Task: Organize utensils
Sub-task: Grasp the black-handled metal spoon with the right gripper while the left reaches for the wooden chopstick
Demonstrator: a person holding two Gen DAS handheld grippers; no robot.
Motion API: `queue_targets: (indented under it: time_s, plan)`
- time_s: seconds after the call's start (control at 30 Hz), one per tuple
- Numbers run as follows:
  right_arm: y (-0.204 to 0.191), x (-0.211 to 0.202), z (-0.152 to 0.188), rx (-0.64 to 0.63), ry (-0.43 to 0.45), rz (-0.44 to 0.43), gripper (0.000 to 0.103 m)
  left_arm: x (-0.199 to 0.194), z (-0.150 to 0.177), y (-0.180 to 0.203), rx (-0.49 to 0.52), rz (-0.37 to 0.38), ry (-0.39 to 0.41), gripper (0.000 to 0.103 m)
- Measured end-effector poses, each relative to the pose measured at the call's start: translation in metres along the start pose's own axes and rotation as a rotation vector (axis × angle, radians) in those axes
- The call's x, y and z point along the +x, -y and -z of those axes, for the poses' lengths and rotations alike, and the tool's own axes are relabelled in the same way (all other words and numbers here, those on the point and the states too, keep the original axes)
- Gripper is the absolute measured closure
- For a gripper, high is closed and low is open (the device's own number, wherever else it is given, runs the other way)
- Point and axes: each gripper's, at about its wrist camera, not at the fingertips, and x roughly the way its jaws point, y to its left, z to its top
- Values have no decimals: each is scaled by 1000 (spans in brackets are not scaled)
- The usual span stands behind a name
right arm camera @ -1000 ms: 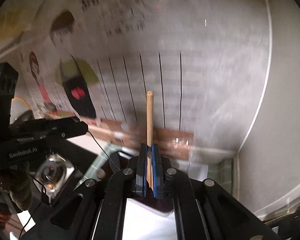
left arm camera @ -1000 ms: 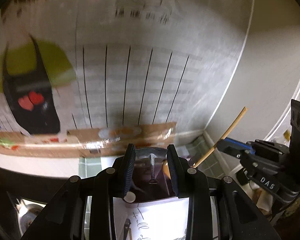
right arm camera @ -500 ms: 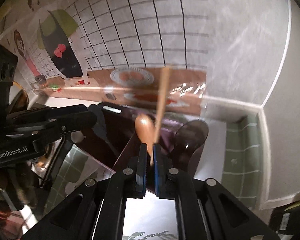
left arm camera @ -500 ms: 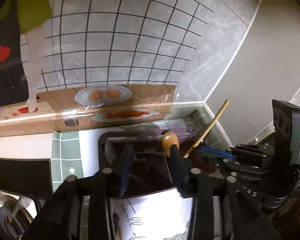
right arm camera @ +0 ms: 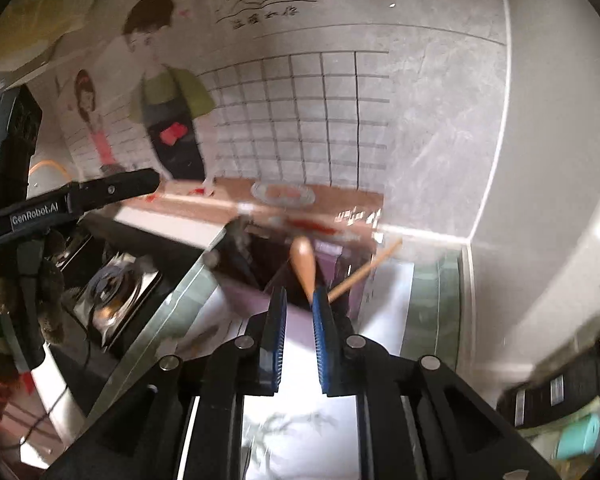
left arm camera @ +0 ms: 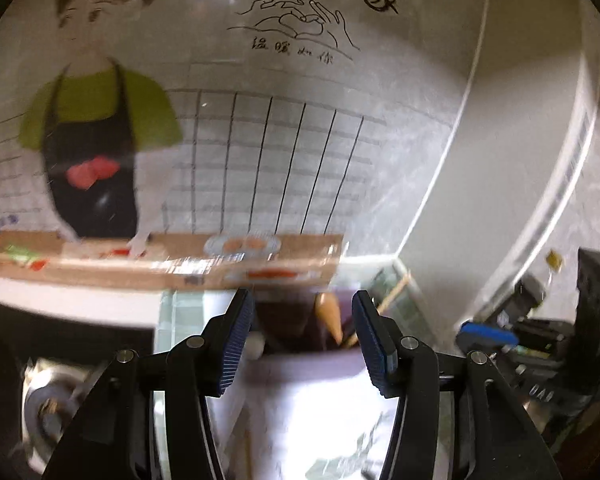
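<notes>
A white utensil holder (left arm camera: 312,392) with a dark inside stands near the far wall, straight ahead of both grippers. The left gripper (left arm camera: 302,338) is spread wide around the holder's near rim, gripping nothing, while the right gripper (right arm camera: 299,334) is parted narrowly and empty. Inside the holder stand a wooden spoon (right arm camera: 305,262) and, just right of it, a chopstick (right arm camera: 364,270) leaning right.

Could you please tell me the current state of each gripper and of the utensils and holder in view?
left gripper: open, nothing between its fingers, hanging over the holder.
right gripper: open, nothing gripped.
utensil holder: upright on the counter, holding utensils.
wooden spoon: standing in the holder, bowl end up.
chopstick: resting in the holder, leaning to the right.
</notes>
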Motion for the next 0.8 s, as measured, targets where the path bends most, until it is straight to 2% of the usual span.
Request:
queue_targets:
  time_s: [0.17,0.23,0.33,0.4,0.53,0.7,0.8]
  plan:
    - [-6,-16,41,10,-69,-19,89,-34,62,4,-21,-23,-27,50]
    - [-10,-17,64,20,-126,-73,89,-43,89,6,-42,-23,-45,50]
    - [-18,-8,96,23,-233,-148,89,-55,129,10,-43,-55,-70,50]
    - [-27,2,124,-1,-304,-167,89,-58,153,11,-45,-84,-89,50]
    - [-37,19,166,-5,-390,-190,89,-63,197,4,-105,-116,-145,50]
    - [-48,40,192,6,-436,-209,87,-67,230,-8,-167,-160,-188,50]
    - [-53,49,197,-1,-447,-189,87,-71,242,-9,-175,-171,-209,50]
